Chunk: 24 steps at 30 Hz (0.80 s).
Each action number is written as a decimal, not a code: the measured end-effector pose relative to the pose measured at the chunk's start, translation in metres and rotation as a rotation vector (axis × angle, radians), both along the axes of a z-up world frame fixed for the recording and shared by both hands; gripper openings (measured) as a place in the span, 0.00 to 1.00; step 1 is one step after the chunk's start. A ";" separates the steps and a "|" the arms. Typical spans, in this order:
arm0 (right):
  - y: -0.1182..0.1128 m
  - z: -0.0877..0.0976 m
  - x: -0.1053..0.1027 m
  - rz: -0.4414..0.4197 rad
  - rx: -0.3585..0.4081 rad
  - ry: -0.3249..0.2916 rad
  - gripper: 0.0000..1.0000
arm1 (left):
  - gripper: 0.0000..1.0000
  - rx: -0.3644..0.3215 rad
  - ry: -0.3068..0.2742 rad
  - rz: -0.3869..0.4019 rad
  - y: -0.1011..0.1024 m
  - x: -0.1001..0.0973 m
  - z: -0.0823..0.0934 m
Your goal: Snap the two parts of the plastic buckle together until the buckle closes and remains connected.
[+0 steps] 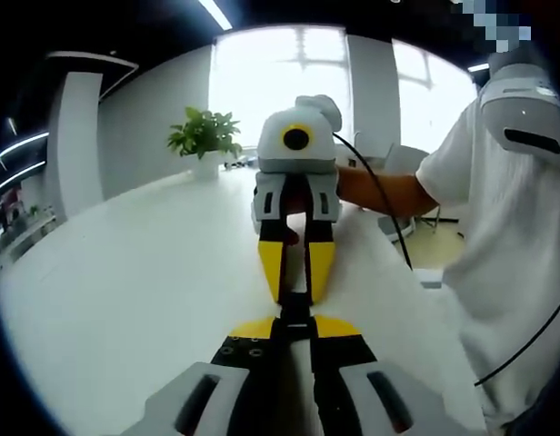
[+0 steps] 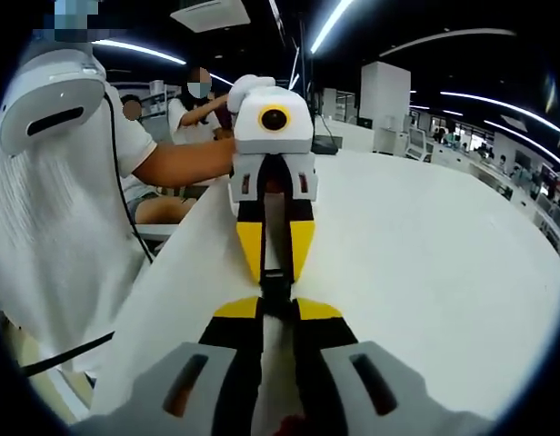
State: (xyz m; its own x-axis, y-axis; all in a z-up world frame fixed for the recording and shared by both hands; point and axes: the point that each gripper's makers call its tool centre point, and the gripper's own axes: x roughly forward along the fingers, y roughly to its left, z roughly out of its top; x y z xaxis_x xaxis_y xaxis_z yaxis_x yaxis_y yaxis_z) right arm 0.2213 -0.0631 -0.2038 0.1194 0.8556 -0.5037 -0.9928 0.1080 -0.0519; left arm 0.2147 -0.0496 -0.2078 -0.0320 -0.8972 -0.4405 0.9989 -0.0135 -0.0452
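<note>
Left gripper view: my left gripper [image 1: 295,329], black jaws w/ yellow tips, is closed down on one half of the black plastic buckle [image 1: 295,307], a thin dark piece pinched between the tips. The right gripper [image 1: 295,272] comes at me head-on from across, its yellow-and-black jaws clamped on the other half. Both sets of tips nearly meet nose to nose just above the long white table [image 1: 135,291]. The buckle is so small and so boxed in by jaws that I can't tell if it has latched yet. My judgement: the step in hand is the final push. To do it well I keep both grippers on one straight line, no roll between them, and drive squarely until the parts seat, then ease the pull to test the hold. Any twist could jam the prongs or pop a half out of the grip. A white pot [image 1: 207,164] at the far end of the table holds a green leafy plant [image 1: 205,133], the one container I see here.

Right gripper view: same meeting from the other side. Right gripper [image 2: 280,313] closed on its buckle half [image 2: 276,289], left gripper [image 2: 276,259] facing it, jaws pinched in too. A person in a white shirt [image 2: 53,236] stands at the table edge. No containers visible on this side.
</note>
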 end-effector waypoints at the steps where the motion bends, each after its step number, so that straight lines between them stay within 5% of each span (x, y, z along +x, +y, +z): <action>1: 0.000 0.000 0.000 0.001 0.000 0.000 0.12 | 0.12 0.000 0.001 0.001 0.000 0.000 0.000; 17: 0.000 0.000 0.000 -0.002 0.004 0.001 0.12 | 0.16 -0.012 -0.002 0.005 -0.001 0.000 0.000; 24: 0.000 0.000 0.000 -0.001 0.005 0.003 0.12 | 0.28 -0.027 0.003 -0.021 -0.001 -0.004 0.000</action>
